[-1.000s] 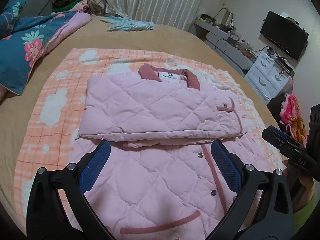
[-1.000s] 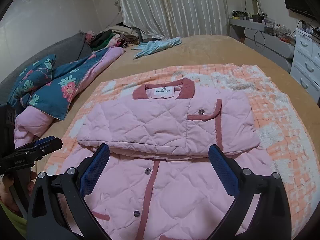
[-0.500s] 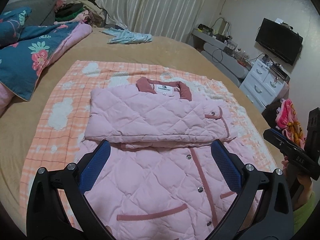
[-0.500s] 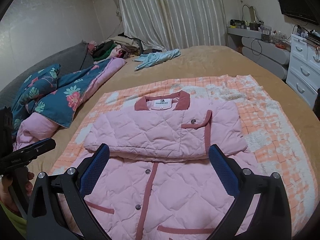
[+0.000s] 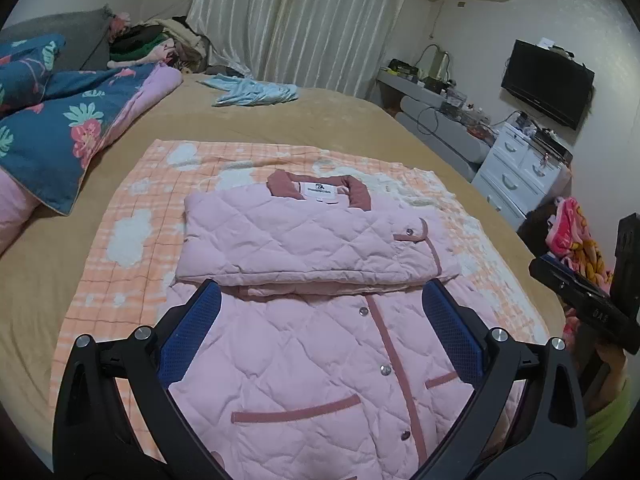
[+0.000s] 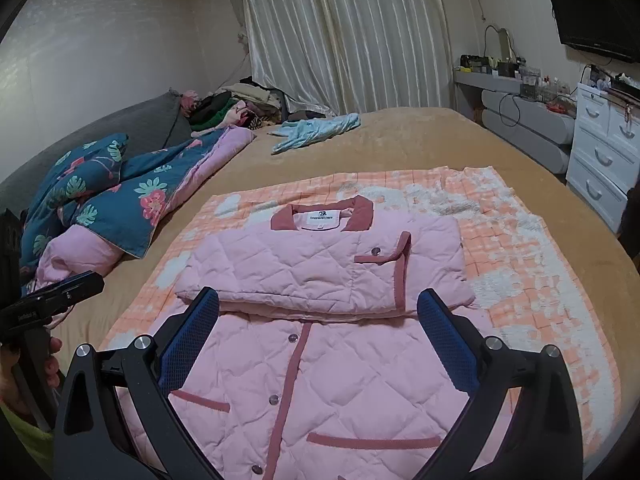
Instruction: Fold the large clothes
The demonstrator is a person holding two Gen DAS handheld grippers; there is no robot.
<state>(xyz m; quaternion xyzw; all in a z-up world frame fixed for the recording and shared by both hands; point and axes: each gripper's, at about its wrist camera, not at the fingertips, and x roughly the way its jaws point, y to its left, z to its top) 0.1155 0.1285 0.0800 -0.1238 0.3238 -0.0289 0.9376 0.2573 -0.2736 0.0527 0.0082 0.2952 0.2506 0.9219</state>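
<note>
Wide tan bed [image 5: 328, 120] filling the room, orange-and-white checked blanket [image 5: 132, 216] spread across its middle. Lying on that blanket, a pink quilted jacket [image 5: 304, 240], sleeves folded in over the chest, dusty-rose collar at the far end, hem toward the cameras. Beyond the jacket, a light blue garment [image 5: 252, 94] crumpled on the tan cover, striped curtains [image 6: 344, 32] behind it. Left of the jacket, a dark teal floral quilt [image 6: 108, 196] bunched up, clothes pile [image 6: 240, 106] past it. Right of the jacket, white drawers [image 5: 520, 168], a black television [image 5: 546, 82] on the wall above.

Left gripper [image 5: 320, 320] hovering over the jacket's lower half, blue pads spread wide, nothing between them. Right gripper [image 6: 318, 326] likewise, parted and empty, poised over the same lower panel. Hand [image 6: 24, 364] at the left edge of the right view gripping the other tool's handle.

Compared with a second ago: both cameras pulled back and up, more ceiling and wall showing, air conditioner now fully in frame, jacket unmoved, looking smaller and farther off.
</note>
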